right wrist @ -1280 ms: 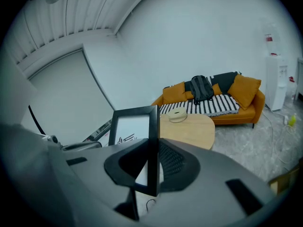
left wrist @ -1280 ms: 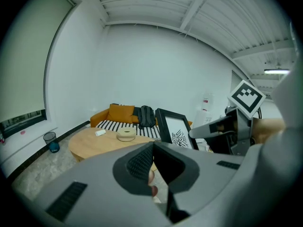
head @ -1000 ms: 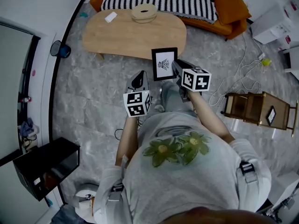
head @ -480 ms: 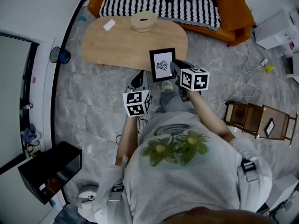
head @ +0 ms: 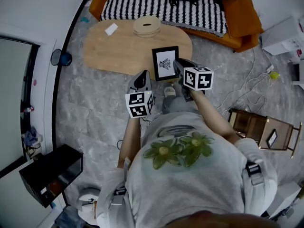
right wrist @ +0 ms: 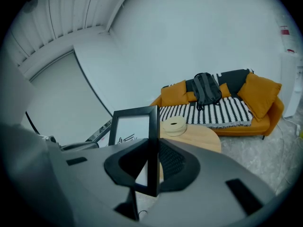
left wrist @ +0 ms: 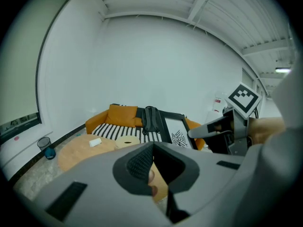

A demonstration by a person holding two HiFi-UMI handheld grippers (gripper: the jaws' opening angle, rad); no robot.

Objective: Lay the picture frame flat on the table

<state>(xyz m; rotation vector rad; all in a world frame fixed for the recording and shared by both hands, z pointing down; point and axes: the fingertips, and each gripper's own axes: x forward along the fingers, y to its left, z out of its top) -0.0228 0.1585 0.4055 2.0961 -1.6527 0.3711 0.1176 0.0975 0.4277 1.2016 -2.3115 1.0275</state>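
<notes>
A black picture frame [head: 165, 63] with a white print is held upright, over the near edge of the oval wooden table [head: 118, 49]. My right gripper [head: 176, 66] is shut on the frame's right side. In the right gripper view the frame [right wrist: 135, 126] stands edge-on between the two pads of that gripper [right wrist: 152, 160]. My left gripper [head: 141, 80] hangs to the left of the frame, short of the table and apart from it. In the left gripper view its jaws [left wrist: 152, 167] meet at the tips with nothing in them, and the frame [left wrist: 177, 135] shows to the right.
A round wooden roll [head: 147, 25] and a white card [head: 111, 29] lie on the far half of the table. An orange sofa [head: 237, 13] with a striped cover stands behind it. A wooden cabinet [head: 259, 127] lies right, cables [head: 247, 80] trail near it, and a black box [head: 50, 167] sits left.
Both grippers and the upright frame have moved forward towards the table; the frame now overlaps the table's near edge. The grip on the frame is unchanged.
</notes>
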